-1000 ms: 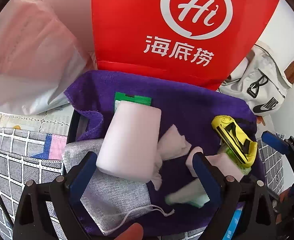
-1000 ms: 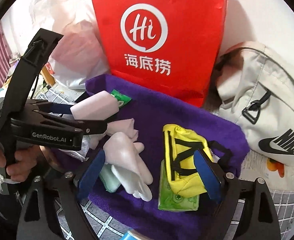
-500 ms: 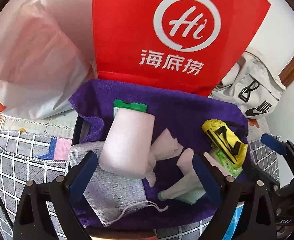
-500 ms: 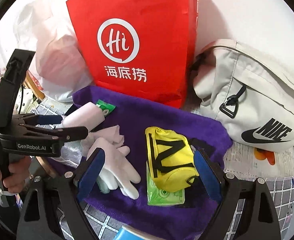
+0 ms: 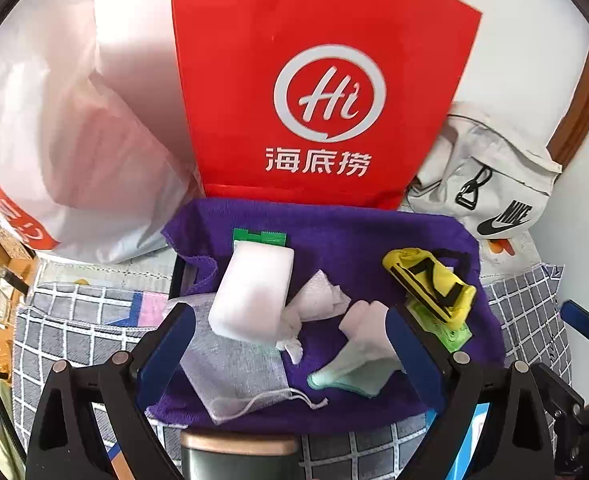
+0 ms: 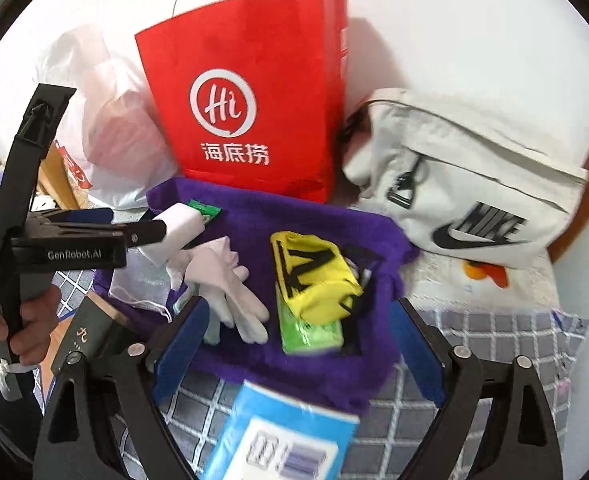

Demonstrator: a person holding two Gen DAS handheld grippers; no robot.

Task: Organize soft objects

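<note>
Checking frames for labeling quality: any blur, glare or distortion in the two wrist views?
Left wrist view: mostly sharp, the red bag logo crisp; the white plastic bag is washed out; fisheye bends the edges. Right wrist view: motion blur smears the white sling bag lettering and the blue box; dark vignette at the corners.

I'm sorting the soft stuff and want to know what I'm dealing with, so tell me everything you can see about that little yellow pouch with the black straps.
The small yellow fabric pouch with black straps is soft and slightly crumpled, with black webbing crossing its top in an angular pattern and a black strap trailing off to its right. It lies tilted on the purple fleece cloth, resting partly on a flat green plastic packet that pokes out from beneath it. White gloves lie apart to its left. Neither gripper touches it.
</note>
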